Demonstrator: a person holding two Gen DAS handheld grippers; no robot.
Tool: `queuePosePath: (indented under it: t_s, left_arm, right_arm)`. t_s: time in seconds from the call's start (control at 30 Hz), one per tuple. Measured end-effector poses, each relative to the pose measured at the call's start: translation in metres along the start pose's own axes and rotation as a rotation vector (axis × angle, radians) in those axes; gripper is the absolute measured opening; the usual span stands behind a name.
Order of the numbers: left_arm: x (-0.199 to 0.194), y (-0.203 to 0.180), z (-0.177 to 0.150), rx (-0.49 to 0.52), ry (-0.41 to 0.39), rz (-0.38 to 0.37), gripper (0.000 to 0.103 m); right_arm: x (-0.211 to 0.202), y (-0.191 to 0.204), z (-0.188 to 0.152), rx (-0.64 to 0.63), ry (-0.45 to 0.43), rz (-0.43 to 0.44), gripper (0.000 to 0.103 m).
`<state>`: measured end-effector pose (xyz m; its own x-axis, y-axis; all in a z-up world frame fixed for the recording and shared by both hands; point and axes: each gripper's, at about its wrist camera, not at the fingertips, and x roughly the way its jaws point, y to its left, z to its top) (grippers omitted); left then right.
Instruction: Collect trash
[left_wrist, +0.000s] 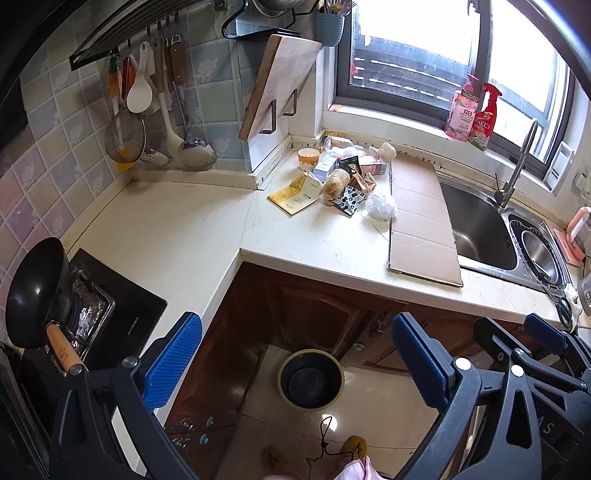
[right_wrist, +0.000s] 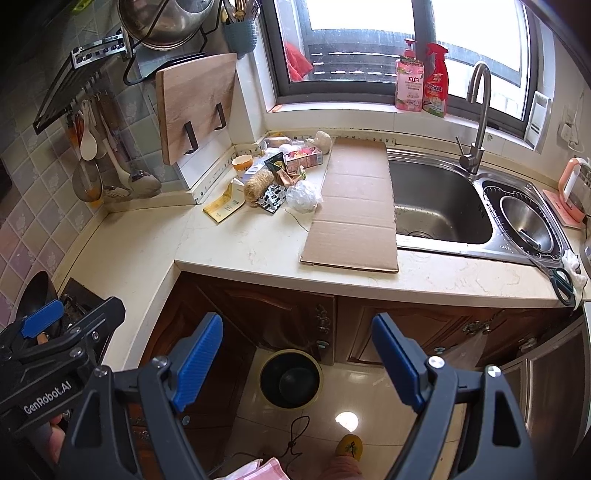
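Cream stone surface (right_wrist: 236, 243) carries a heap of trash (right_wrist: 275, 173) in its back corner under the window: a yellow packet (right_wrist: 223, 203), a ball of twine (right_wrist: 257, 187), a crumpled clear bag (right_wrist: 303, 196) and small boxes. Just beside the heap lies a flat sheet of cardboard (right_wrist: 356, 206), its far edge overlapping the steel sink (right_wrist: 439, 206). A dark bin (right_wrist: 290, 378) stands on the floor below the cabinets. Both the left hand-held gripper (left_wrist: 295, 354) and the right hand-held gripper (right_wrist: 297, 358) hang spread wide, holding nothing, well apart from the heap.
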<state>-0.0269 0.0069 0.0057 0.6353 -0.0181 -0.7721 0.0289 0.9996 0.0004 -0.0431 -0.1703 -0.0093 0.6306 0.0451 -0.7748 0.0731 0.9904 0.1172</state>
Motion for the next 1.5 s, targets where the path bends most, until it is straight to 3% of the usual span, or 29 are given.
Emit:
queuePosePath:
  t_s: [0.93,1.5]
  left_arm:
    - [-0.01,0.008,-0.011,-0.004,-0.004,-0.014,0.102]
    - [-0.012,0.037,0.006,0.05,-0.012,-0.058,0.102]
  right_arm:
    - [-0.016,0.012,-0.004,-0.003,-0.028,-0.015,0.084]
    - [-0.027,0.035,-0.013,0.049,-0.072,-0.052,0.084]
